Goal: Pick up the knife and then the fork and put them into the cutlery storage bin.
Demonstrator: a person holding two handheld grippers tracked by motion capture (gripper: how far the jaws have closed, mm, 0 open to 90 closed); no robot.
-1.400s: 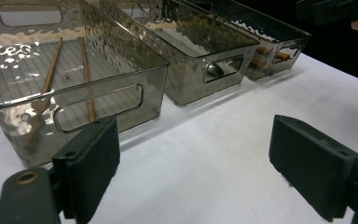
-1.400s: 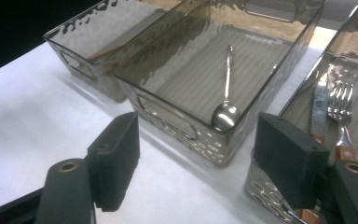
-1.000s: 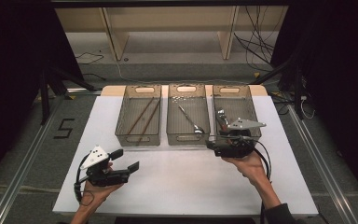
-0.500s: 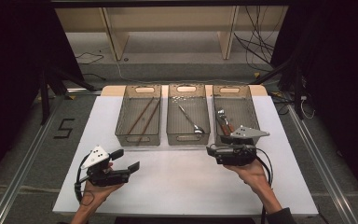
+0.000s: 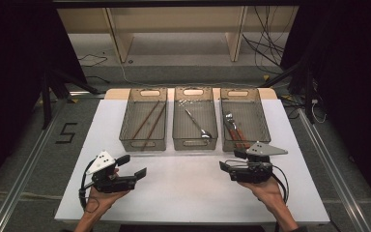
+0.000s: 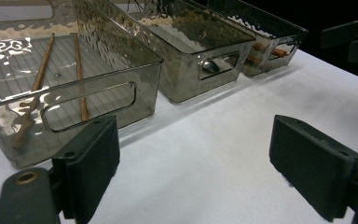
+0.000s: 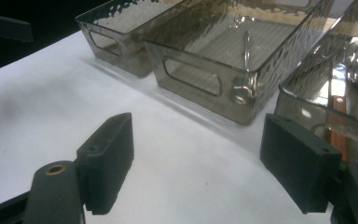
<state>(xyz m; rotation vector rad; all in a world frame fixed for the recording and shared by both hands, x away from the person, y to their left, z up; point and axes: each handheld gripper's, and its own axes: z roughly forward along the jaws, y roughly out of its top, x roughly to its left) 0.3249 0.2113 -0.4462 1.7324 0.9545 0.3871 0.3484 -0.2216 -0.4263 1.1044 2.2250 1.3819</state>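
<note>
Three smoky clear bins stand in a row at the back of the white table (image 5: 188, 193). The left bin (image 5: 144, 121) holds two brown chopsticks (image 6: 79, 70). A metal spoon (image 5: 196, 123) lies in the middle bin (image 5: 195, 140), and wood-handled forks (image 5: 234, 128) lie in the right bin (image 5: 258, 121). My left gripper (image 5: 131, 165) is held open near the front left, its pads empty (image 6: 196, 140). In front of the right bin, my right gripper (image 5: 232, 161) is open too, with nothing between its pads (image 7: 200, 140).
A wooden shelf frame (image 5: 174, 29) stands on the floor beyond the table, with cables (image 5: 270, 53) at the right. A floor mark "5" (image 5: 67, 133) lies left of the table. The right gripper (image 6: 349, 37) shows far off in the left gripper view.
My right gripper has drawn back from the right bin's front edge toward the person. The left gripper has stayed where it was.
</note>
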